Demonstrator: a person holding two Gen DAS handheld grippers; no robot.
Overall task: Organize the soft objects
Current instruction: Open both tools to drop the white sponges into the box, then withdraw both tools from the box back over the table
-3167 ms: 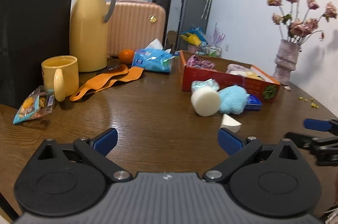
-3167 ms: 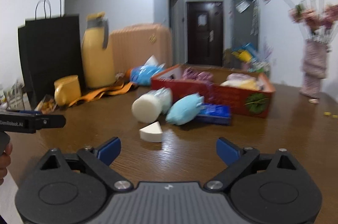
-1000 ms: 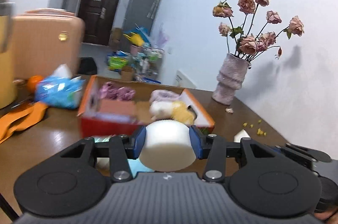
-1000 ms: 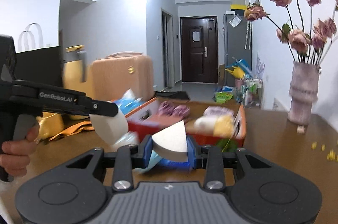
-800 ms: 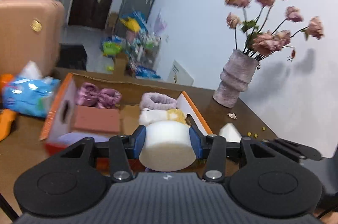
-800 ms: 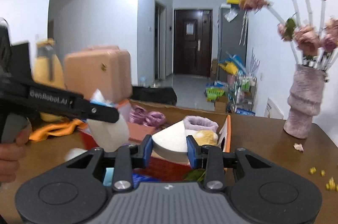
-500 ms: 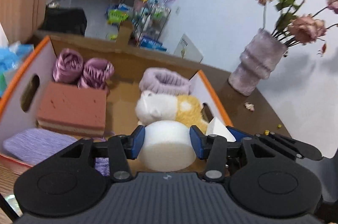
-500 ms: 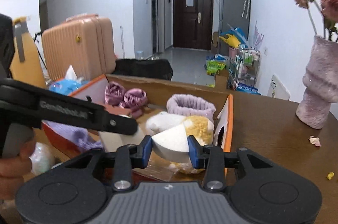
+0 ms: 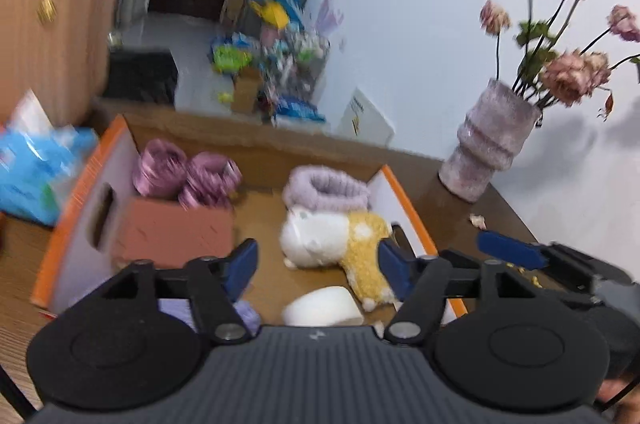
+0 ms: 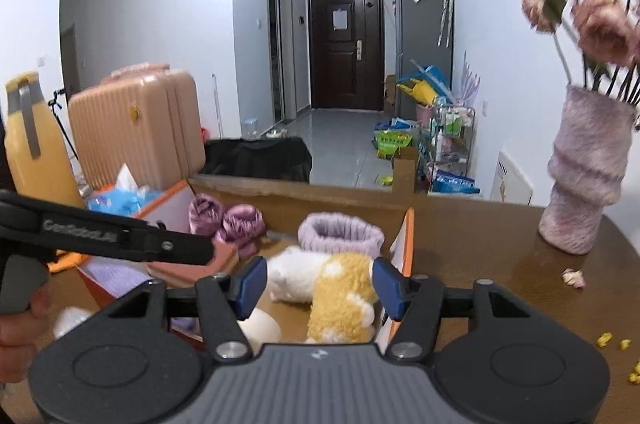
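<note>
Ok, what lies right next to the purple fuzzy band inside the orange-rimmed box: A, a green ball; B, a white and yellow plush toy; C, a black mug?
B: the white and yellow plush toy lies against the purple fuzzy band in the box.

Open from above: box (image 9: 408, 199), orange-rimmed walls on every side. Bare cardboard floor down the middle, between brick-red sponge (image 9: 176, 236) and plush toy (image 9: 340, 244). Far end crowded by purple rolls (image 9: 188, 171) and lilac band (image 9: 326, 185). Near end taken by white foam cylinder (image 9: 322, 310). Clear brown desk (image 10: 480, 244) right of the box, up to the vase (image 10: 584, 183), with stems overhanging.
</note>
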